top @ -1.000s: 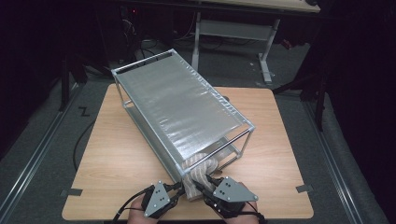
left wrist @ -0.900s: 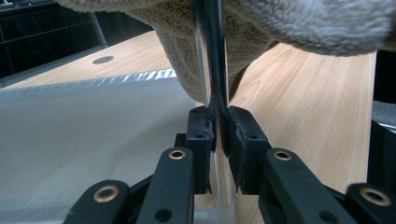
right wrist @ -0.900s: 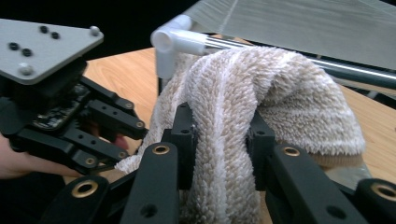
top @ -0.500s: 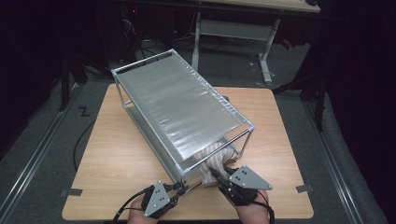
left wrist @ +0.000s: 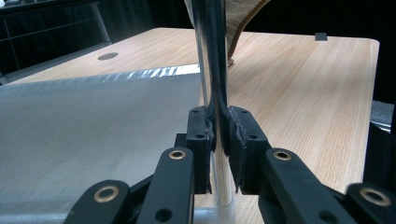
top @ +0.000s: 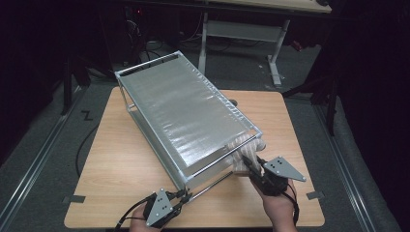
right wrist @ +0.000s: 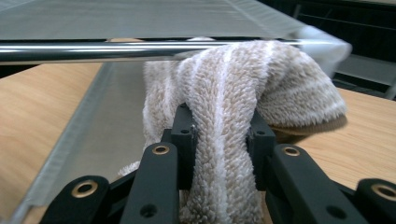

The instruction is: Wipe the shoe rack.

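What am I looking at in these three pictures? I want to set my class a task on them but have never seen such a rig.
A person at a wooden table holds a hand tool with two black jaws in each hand. The high view looks down from above; the other two pictures come from small cameras riding on each tool, looking along its jaws.

On the table stands a metal-framed rack with silvery mesh shelves. The left gripper is shut on one of the rack's shiny upright tubes, seemingly steadying it. The right gripper is shut on a beige striped towel that hangs over a horizontal bar at the rack's near end.
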The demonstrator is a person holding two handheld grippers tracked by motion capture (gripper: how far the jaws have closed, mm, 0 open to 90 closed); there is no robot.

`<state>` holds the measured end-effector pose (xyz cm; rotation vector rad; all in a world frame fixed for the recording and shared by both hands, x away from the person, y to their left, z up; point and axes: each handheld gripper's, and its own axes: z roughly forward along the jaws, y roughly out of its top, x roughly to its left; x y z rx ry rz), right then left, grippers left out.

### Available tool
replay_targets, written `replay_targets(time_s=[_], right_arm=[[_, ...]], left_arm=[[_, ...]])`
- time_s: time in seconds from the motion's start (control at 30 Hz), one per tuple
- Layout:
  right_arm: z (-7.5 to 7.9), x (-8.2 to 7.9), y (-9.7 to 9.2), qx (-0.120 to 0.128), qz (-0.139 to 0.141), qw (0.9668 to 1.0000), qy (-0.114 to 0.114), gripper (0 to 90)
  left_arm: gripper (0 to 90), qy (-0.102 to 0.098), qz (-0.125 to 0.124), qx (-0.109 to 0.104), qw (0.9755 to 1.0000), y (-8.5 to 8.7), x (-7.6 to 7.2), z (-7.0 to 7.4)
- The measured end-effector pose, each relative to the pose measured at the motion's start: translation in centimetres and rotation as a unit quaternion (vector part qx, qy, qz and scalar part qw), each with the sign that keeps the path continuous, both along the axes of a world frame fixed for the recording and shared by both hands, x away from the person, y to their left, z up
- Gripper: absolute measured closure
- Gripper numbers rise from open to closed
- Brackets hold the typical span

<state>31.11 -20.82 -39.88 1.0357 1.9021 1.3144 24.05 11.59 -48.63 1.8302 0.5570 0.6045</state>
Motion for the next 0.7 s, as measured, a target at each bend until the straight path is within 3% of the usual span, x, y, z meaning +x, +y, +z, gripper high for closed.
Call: replay_targets(time_s=[0.4,0.7], right_arm=[[-0.5,1.3,-1.2,-0.014,-0.037,0.9992,-0.006,71.3],[-1.9,2.4,-1.5,-0.026,-0.049,0.9984,0.015,71.3]], left_arm=[[79.0,-0.001,-0.002,0.0,1.0,0.1,-0.2,0.0],[79.1,-0.002,-0.006,0.0,1.0,0.2,-0.2,0.0]])
